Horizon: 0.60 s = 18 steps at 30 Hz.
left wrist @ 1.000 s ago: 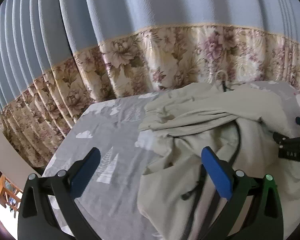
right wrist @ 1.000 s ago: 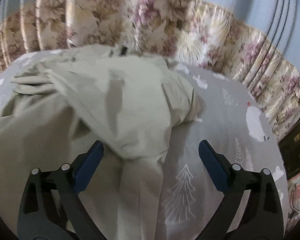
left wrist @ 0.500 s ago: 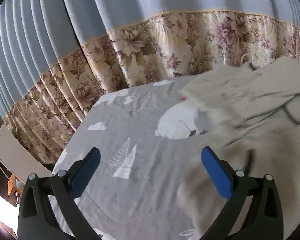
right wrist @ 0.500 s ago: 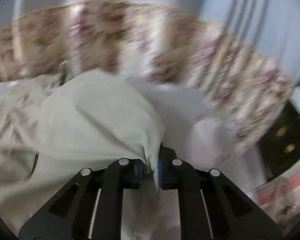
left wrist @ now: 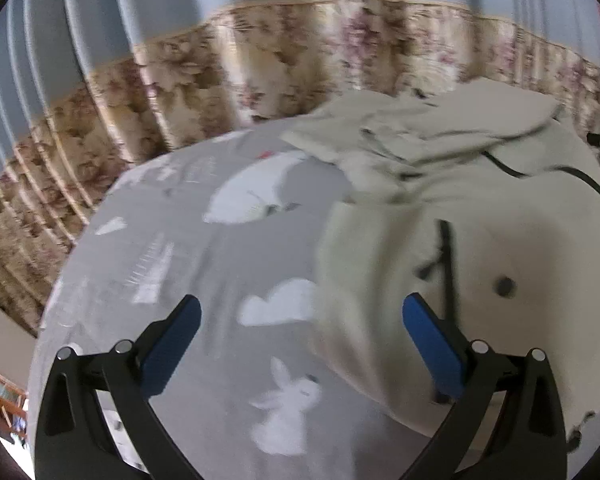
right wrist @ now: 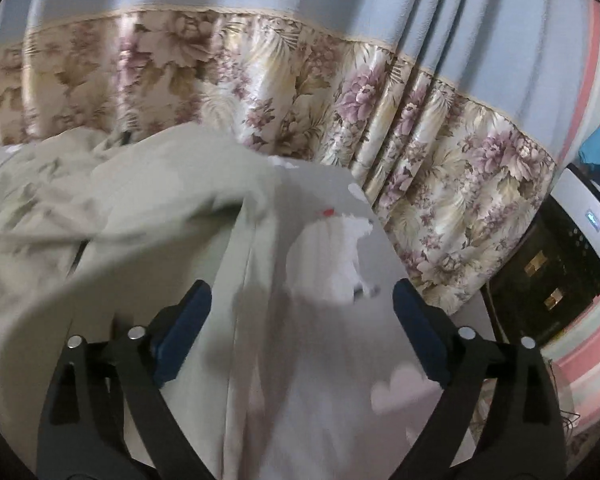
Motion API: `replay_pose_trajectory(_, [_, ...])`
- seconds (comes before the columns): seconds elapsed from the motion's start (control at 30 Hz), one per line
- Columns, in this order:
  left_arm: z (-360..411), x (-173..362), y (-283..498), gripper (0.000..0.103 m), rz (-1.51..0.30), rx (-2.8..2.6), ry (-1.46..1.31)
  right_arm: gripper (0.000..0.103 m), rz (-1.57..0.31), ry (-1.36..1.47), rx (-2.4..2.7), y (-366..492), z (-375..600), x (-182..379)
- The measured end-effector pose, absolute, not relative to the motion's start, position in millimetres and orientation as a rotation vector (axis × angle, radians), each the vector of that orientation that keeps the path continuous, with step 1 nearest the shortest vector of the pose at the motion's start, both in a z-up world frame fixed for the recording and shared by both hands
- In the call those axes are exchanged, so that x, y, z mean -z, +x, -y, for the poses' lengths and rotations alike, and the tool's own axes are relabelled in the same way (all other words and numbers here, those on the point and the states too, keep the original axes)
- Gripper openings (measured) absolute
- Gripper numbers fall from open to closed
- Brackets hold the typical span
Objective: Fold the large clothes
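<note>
Both tongs hang spread and empty over a bed where a large beige garment (left wrist: 480, 208) lies half gathered on a grey bedsheet (left wrist: 220, 264) printed with clouds, trees and rabbits. Half a second ago the right gripper (right wrist: 300, 320) was pinching a fold of the cloth; now its blue pads stand wide apart, and the fold it carried has dropped onto the sheet, draping under and just left of the gripper. The left gripper (left wrist: 300, 332), spread as it was in the earlier frames, hovers near the garment's left edge, its right pad over the cloth and its left pad over bare sheet.

The garment (a jacket or hooded coat, by its dark drawcords (left wrist: 444, 256) and round snap) fills the right half of the left wrist view and reaches toward the far floral curtain (left wrist: 260, 60). In the right wrist view it lies to the left and centre (right wrist: 120, 200), with bare sheet to the right.

The release suggests one pull or fold has been laid down and a new grasp is due, though the cloth is still rumpled, so much of the folding seems to remain. Both views are motion-blurred, and fine detail cannot be told.
</note>
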<state>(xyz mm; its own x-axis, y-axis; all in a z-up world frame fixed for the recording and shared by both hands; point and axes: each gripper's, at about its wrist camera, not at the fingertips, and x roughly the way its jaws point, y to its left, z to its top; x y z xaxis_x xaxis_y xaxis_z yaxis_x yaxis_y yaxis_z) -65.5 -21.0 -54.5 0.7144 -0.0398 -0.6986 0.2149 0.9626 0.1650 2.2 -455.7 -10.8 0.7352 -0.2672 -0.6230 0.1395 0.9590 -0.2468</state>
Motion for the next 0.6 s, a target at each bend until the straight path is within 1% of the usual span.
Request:
replay_pose_trajectory(0.07, [30.6, 59.7, -70.6, 0.101, -0.772, 0.179, 0.252, 0.092, -0.722, -0.143, 0.163, -30.3, 452.9, 12.8])
replay_pose_trajectory(0.13, [39.3, 66.3, -71.7, 0.101, -0.780, 0.190, 0.261, 0.092, -0.721, -0.172, 0.137, -54.9, 443.4, 14.1])
replay_pose_trajectory(0.2, [40.9, 70.2, -67.4, 0.101, -0.801, 0.186, 0.228, 0.092, -0.725, -0.179, 0.113, -75.8, 436.0, 16.0])
replay_pose_trajectory(0.27, [41.6, 73.3, -62.5, 0.101, -0.821, 0.188, 0.198, 0.092, -0.755, -0.127, 0.075, -89.0, 435.9, 20.8])
replay_pose_trajectory(0.3, [44.5, 76.0, -60.3, 0.099, -0.833, 0.193, 0.200, 0.092, -0.778, -0.105, 0.069, -95.5, 435.1, 25.7])
replay_pose_trajectory(0.33, [47.5, 77.8, -60.1, 0.096, -0.834, 0.203, 0.205, 0.092, -0.796, -0.097, 0.067, -100.8, 433.8, 30.5])
replay_pose_trajectory(0.37, [50.0, 79.3, -59.3, 0.082, -0.838, 0.237, 0.192, 0.092, -0.811, -0.092, 0.065, -106.7, 431.3, 36.3])
replay_pose_trajectory(0.4, [50.4, 80.0, -60.8, 0.060, -0.842, 0.272, 0.164, 0.092, -0.817, -0.083, 0.058, -109.5, 429.8, 39.3])
replay_pose_trajectory(0.43, [51.4, 78.5, -62.8, 0.044, -0.849, 0.325, 0.126, 0.092, -0.831, -0.063, 0.041, -113.5, 426.9, 43.1])
replay_pose_trajectory(0.47, [53.8, 76.4, -64.8, 0.015, -0.844, 0.329, 0.128, 0.092, -0.840, -0.050, 0.026, -117.4, 424.2, 45.8])
replay_pose_trajectory(0.5, [57.6, 71.4, -68.6, 0.004, -0.823, 0.304, 0.169, 0.092, -0.849, -0.040, 0.007, -122.5, 418.2, 48.6])
replay_pose_trajectory(0.57, [55.4, 62.6, -73.7, 0.004, -0.802, 0.325, 0.144, 0.087, -0.873, -0.047, -0.023, -126.3, 408.8, 53.3])
replay_pose_trajectory(0.6, [51.8, 57.9, -76.2, 0.004, -0.792, 0.329, 0.125, 0.077, -0.888, -0.054, -0.028, -126.6, 404.1, 56.9])
